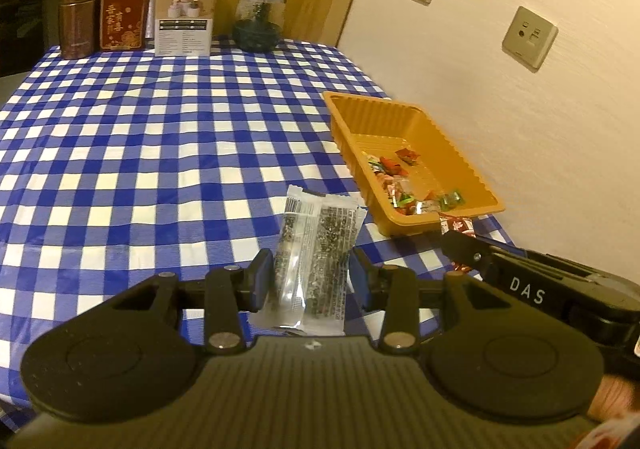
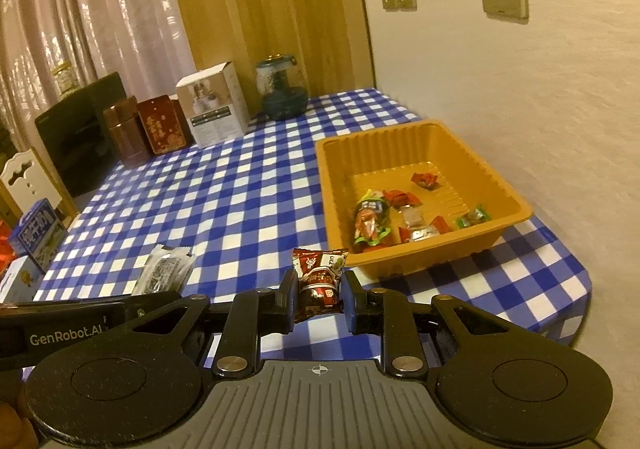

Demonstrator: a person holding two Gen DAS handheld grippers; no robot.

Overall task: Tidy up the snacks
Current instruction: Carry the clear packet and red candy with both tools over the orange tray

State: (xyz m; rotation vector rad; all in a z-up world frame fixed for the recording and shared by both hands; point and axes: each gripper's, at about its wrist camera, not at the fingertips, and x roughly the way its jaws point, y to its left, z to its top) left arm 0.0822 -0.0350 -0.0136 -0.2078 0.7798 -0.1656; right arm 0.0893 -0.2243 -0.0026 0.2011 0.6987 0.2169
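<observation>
My left gripper [image 1: 311, 281] is shut on a clear packet with dark printed text [image 1: 316, 249], held above the checked tablecloth; the packet also shows in the right wrist view [image 2: 164, 273]. My right gripper [image 2: 318, 295] is shut on a small red-brown snack packet [image 2: 319, 281], just short of the near left corner of the orange tray [image 2: 516, 193]. In the left wrist view the red packet [image 1: 456, 225] peeks out by the tray's [image 1: 344, 121] near corner. Several wrapped candies [image 2: 372, 221] lie in the tray.
Brown tins [image 1: 80, 17], a red tin [image 1: 122, 17], a white box [image 1: 186, 15] and a dark glass jar [image 1: 260, 19] stand along the table's far edge. A blue carton [image 2: 38, 237] sits at the left. The wall runs close behind the tray.
</observation>
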